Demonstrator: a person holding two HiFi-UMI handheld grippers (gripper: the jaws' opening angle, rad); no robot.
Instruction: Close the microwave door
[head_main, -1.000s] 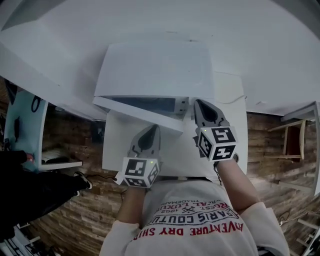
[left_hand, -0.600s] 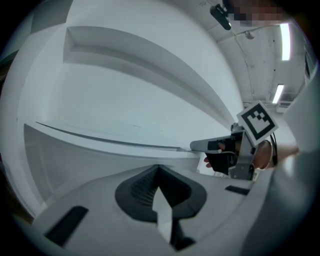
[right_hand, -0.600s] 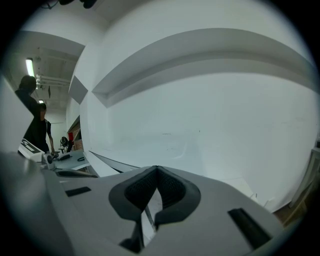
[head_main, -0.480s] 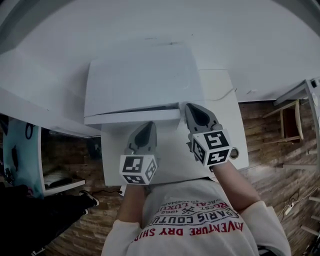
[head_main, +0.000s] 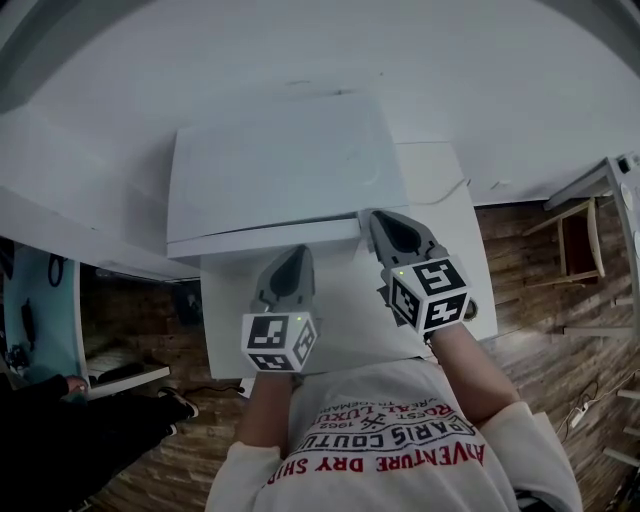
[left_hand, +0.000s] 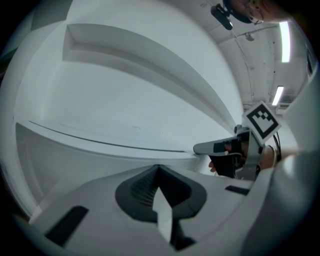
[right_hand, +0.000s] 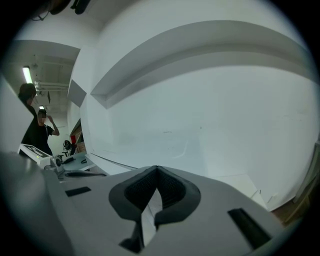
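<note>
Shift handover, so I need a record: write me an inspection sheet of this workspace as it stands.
Surface: white table, bare around the microwave.
Job's things: white microwave; its door looks shut, flush with the body.
Clutter: nothing seen.
Tools: left tool shut, empty, close to the door front; right tool shut, empty, at the door's right end.
Cables: one on the wooden floor, lower right.
Surroundings: white wall; wooden chair at right; a person in dark clothes at left.

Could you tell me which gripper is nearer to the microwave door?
Right. The right gripper is at the right end of the microwave door; the left gripper sits slightly back from its middle.
</note>
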